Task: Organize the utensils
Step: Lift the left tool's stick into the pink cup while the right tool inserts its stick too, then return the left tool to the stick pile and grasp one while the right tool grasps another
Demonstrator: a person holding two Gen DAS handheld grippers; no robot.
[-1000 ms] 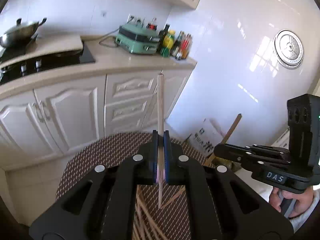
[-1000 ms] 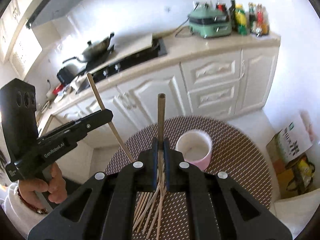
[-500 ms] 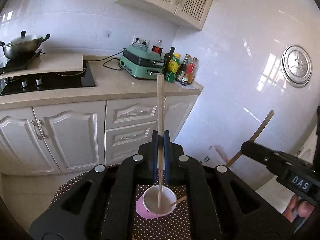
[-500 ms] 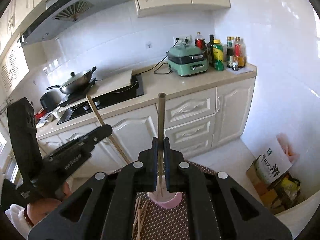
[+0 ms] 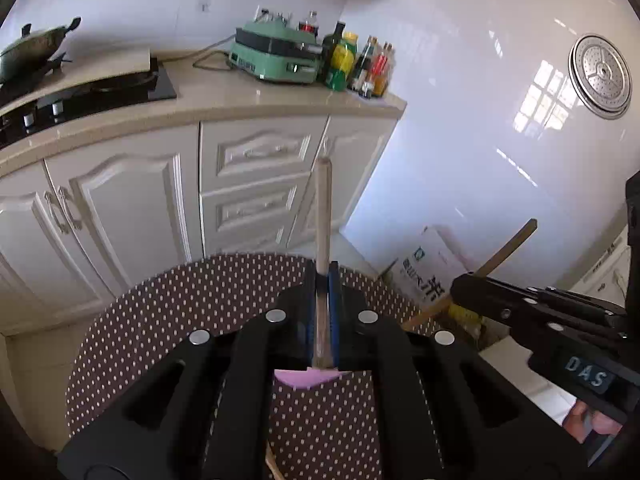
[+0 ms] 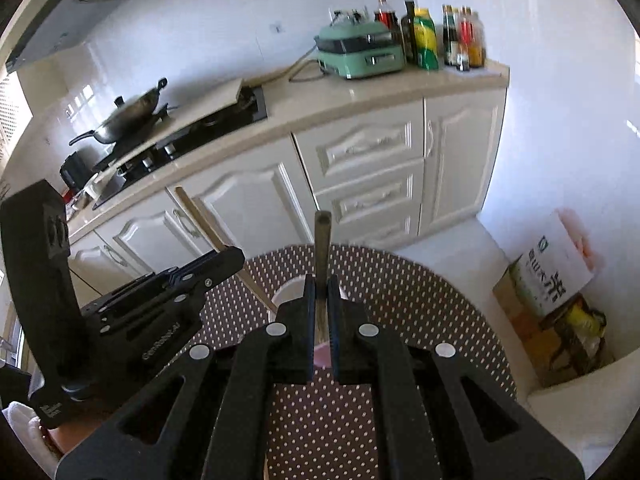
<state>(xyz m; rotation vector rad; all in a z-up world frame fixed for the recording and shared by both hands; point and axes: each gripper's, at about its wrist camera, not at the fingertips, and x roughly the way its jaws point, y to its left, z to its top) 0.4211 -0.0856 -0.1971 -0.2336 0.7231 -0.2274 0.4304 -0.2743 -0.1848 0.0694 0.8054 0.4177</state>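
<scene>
My left gripper (image 5: 322, 280) is shut on a pale wooden chopstick (image 5: 322, 216) that stands upright over the pink cup (image 5: 308, 378), of which only a sliver of rim shows below the jaws. My right gripper (image 6: 321, 292) is shut on a darker chopstick (image 6: 321, 240), also upright over the pink cup (image 6: 290, 292). Each gripper shows in the other's view, the right one (image 5: 464, 292) holding its stick aslant, the left one (image 6: 236, 256) likewise. A loose chopstick tip (image 5: 274, 466) lies on the mat below.
A round brown dotted mat (image 5: 180, 320) covers the table. Beyond it stand white cabinets (image 5: 132, 200), a counter with a green appliance (image 5: 276, 56), bottles (image 5: 360, 64) and a wok (image 5: 28, 52). A printed bag (image 6: 552, 276) sits on the floor at the right.
Both grippers have tilted down and moved over the pink cup with their chopsticks still held; the cup is now mostly hidden under the jaws.
</scene>
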